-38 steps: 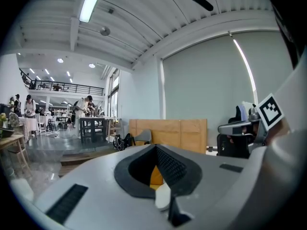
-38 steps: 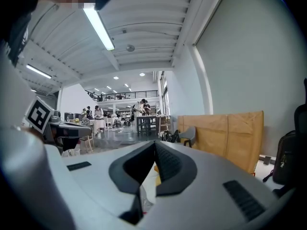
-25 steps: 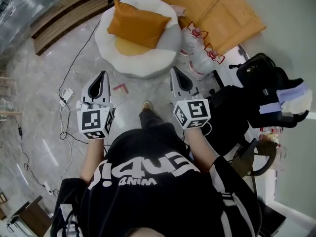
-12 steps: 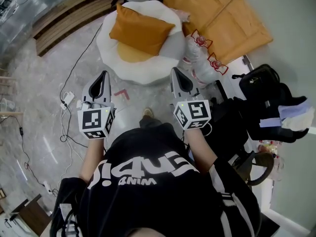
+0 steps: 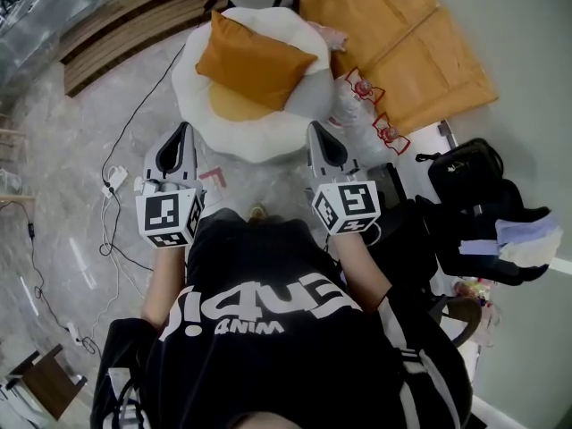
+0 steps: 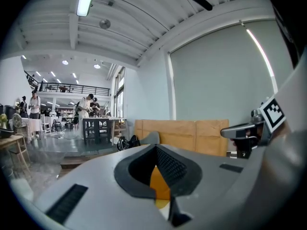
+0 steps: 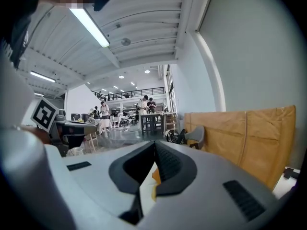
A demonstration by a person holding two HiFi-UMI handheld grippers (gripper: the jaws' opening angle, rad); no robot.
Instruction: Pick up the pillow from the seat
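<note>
Both tongs are closed with nothing between their jaws. The left gripper point(image 5: 184, 130) and the right gripper point(image 5: 315, 129) are held side by side at about the same height, well apart from each other, and both point toward the seat point(image 5: 191, 88). In each gripper view the jaws meet at the tip, and a sliver of orange shows past them. Neither touches anything.

The pillow point(image 5: 255, 59) is orange. It lies tilted on the round white seat, leaning on its grey back part point(image 5: 309, 96), with a yellow-orange cushion point(image 5: 229, 105) under it. The pillow is clear of both grippers. Between the tips and the seat is pale marble-patterned floor point(image 5: 107, 105) bearing a red L-shaped mark point(image 5: 211, 179).

Just right of the seat stand clear plastic bags point(image 5: 356, 96) with red-edged tops, and behind them lie flat brown panels point(image 5: 402, 43). Black bags point(image 5: 465, 172) are piled further right. Cables point(image 5: 121, 164) trail over the floor at the left, and wooden planks point(image 5: 125, 12) lie at the upper left.

Each gripper's cube carries black-and-white square markers. The person's black shirt point(image 5: 268, 329) has white lettering, seen upside down, which I cannot read with certainty.
</note>
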